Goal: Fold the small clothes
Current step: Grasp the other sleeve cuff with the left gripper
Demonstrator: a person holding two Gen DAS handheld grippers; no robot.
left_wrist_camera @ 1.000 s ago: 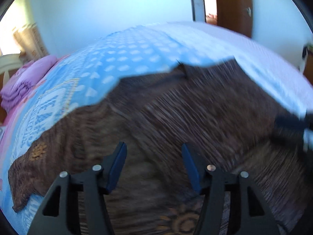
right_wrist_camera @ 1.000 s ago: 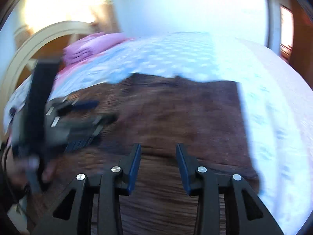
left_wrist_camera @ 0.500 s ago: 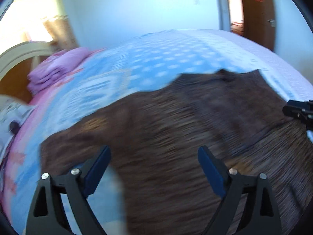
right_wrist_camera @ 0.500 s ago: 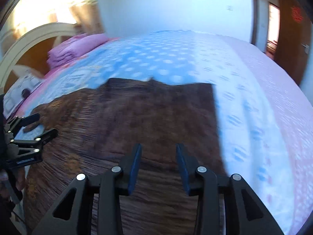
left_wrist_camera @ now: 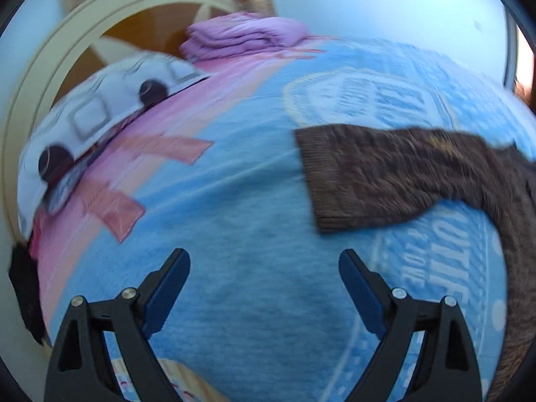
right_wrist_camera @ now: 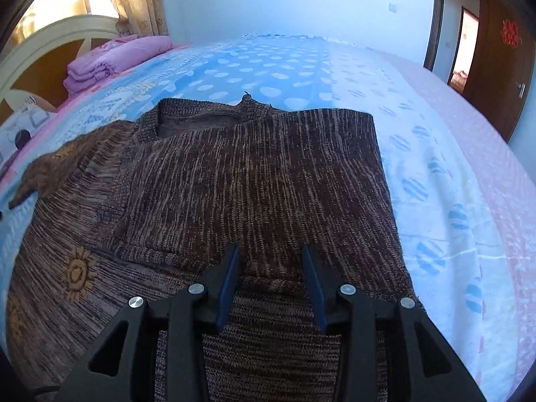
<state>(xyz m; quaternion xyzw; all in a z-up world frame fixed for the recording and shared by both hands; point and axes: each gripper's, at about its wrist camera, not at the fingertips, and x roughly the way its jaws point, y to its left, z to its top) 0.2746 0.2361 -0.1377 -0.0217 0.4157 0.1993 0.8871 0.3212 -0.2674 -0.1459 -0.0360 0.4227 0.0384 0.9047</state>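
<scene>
sweater (right_wrist_camera: 254, 181) lies flat on the bed (right_wrist_camera: 274, 63), collar toward the far wall, hem toward the cameras. its right side looks already folded in: straight edge down the right. one sleeve (left_wrist_camera: 375, 181) still sticks out sideways toward the headboard (left_wrist_camera: 67, 67), long axis across the bed, ribbed cuff at its free end.

left tongs (left_wrist_camera: 264, 288): wide apart, having just been opening, nothing between the jaws, only bare sheet under them. cuff lies ahead and to the right of these tongs, apart from them, not touching. left hand is clearly the nearer one to the sleeve.

right tongs (right_wrist_camera: 271, 284): narrow gap, poised over the sweater body near the hem; cloth seen through the gap, but no pinch visible, so read as not gripping.

judgement: next move likely hangs on the cuff. left tongs must shift right and forward, then close across the sleeve's short width and carry it along its axis onto the body.
</scene>
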